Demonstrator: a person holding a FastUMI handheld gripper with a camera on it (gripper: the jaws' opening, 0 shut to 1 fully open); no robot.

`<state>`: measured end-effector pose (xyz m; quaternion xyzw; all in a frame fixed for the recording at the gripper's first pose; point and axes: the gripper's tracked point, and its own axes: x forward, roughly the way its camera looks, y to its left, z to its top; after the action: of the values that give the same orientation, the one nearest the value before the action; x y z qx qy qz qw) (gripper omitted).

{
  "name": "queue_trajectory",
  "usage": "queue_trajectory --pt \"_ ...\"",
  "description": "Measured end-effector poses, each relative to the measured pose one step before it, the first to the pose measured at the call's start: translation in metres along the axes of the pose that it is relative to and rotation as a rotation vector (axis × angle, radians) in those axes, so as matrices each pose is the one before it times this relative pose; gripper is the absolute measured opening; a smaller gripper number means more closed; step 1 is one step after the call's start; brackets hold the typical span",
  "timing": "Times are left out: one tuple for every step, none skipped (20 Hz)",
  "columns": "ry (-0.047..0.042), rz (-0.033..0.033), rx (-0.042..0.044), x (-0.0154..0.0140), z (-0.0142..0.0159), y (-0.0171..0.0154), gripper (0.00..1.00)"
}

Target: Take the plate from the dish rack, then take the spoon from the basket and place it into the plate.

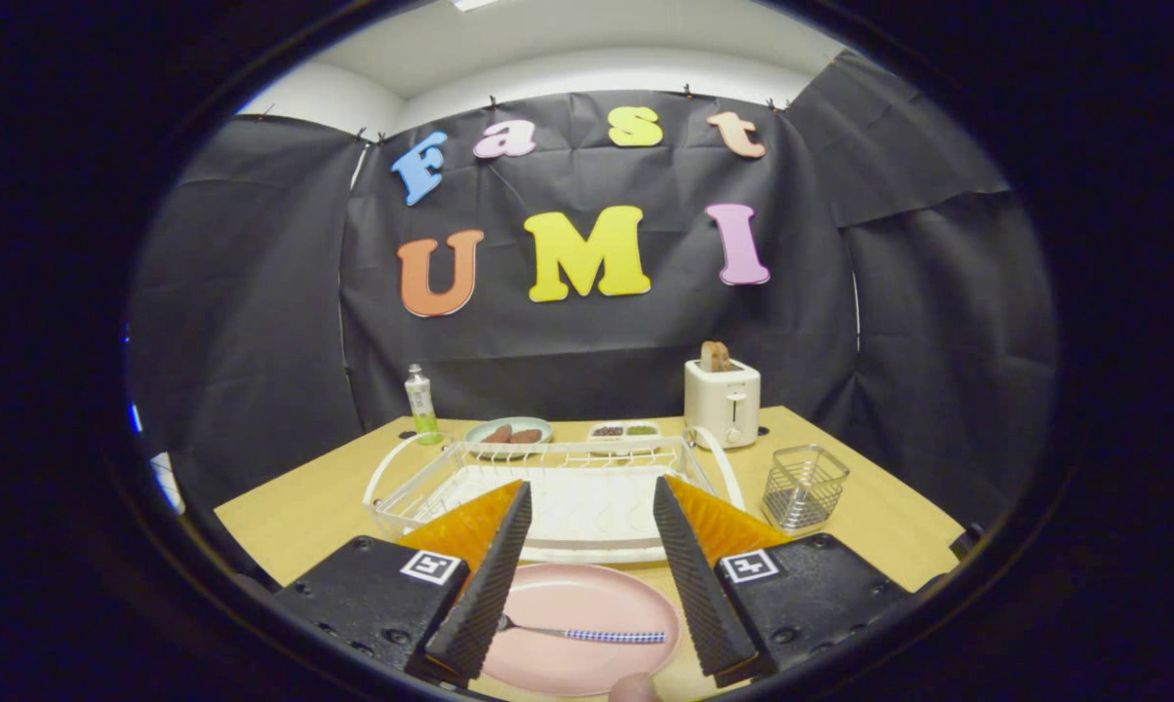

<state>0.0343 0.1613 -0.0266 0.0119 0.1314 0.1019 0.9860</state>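
Observation:
A pink plate [572, 595] lies flat on the wooden table, low between my two fingers. On it rests a spoon [587, 634] with a blue-and-white checked handle, its bowl toward the left finger. My gripper [592, 502] stands open above the plate, with nothing held between the fingers. Just beyond the fingertips sits the white wire dish rack [558, 458], with no dishes in it. The wire basket [803, 486] stands to the right of the rack, beyond the right finger.
A white toaster [723, 402] with bread in its slot stands behind the rack at the right. A green bottle [420, 404], a plate of sausages [509, 431] and a small two-part dish [624, 431] line the table's far side. A fingertip [634, 688] shows at the plate's near rim.

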Motion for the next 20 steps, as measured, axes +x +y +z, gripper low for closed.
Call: queue_trajectory --pt "-0.01749 -0.00394 -0.01269 -0.00405 0.00410 -0.00174 0.84" --pt "-0.02074 -0.00264 -0.01206 -0.00345 0.00513 -0.00077 0.87" --pt "-0.02065 -0.00065 -0.01167 -0.00316 0.00410 -0.00060 0.89" --pt "-0.01996 -0.00003 -0.00702 -0.00316 0.00492 -0.00121 0.89" --pt "-0.01618 0.00151 -0.00353 -0.00110 0.00316 -0.00027 0.89" --pt "-0.01367 0.00690 -0.00379 -0.00227 0.00407 0.00091 0.89" --pt "-0.00955 0.00755 -0.00593 -0.00256 0.00286 0.00091 0.90" --pt "-0.01628 0.00872 -0.00045 -0.00314 0.00543 0.00132 0.91" --pt "-0.01471 0.01214 -0.00119 -0.00380 0.00536 0.00175 0.92" --pt "-0.01492 0.00972 -0.00299 -0.00447 0.00620 0.00105 0.93" --pt "-0.02196 0.00563 -0.00700 -0.00455 0.00628 -0.00028 0.94" --pt "-0.01633 -0.00152 -0.00763 -0.00357 0.00606 -0.00198 0.94" --pt "-0.01167 0.00144 -0.00085 -0.00294 0.00301 -0.00057 0.95" --pt "-0.00674 0.00161 0.00482 -0.00179 0.00254 -0.00070 0.95" --pt "-0.00015 0.00635 0.00348 -0.00076 -0.00013 0.00001 0.95" --pt "0.00375 0.00908 0.00227 0.00027 -0.00079 0.00145 0.95" --pt "0.00327 0.00481 -0.00067 0.00047 -0.00168 -0.00044 0.95" --pt "0.00380 0.00284 -0.00317 -0.00008 -0.00047 0.00018 0.95" --pt "0.00005 -0.00110 -0.00648 0.00042 -0.00066 -0.00020 0.95" --pt "-0.00067 0.00032 -0.00676 -0.00075 0.00077 -0.00067 0.95"
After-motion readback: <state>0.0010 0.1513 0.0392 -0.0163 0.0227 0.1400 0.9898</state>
